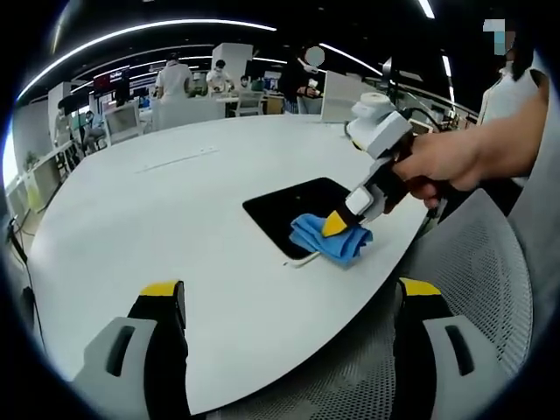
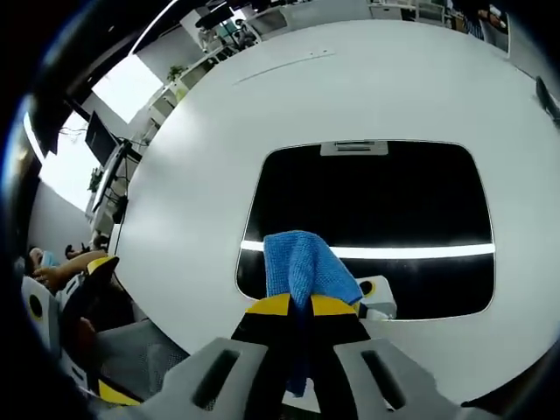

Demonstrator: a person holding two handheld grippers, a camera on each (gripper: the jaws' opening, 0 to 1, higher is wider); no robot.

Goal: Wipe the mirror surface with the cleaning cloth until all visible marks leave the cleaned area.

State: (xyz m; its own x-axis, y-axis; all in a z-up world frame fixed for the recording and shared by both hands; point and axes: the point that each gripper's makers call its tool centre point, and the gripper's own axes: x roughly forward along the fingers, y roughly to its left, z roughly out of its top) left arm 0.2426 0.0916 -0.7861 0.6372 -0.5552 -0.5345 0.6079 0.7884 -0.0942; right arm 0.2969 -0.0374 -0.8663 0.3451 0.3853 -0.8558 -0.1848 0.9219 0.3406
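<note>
Far left view, close right view, shared mirror [image 1: 293, 213]

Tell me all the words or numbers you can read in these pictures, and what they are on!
There are none I can read.
The screen far across the room glows red, but anything on it is too small and blurred.
The mirror, the blue cloth pinched in the right gripper and the white table carry no writing that I can make out.

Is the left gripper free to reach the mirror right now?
Probably yes: the left gripper hangs open over bare table, though the right gripper and blue cloth occupy the mirror's near edge.
</note>
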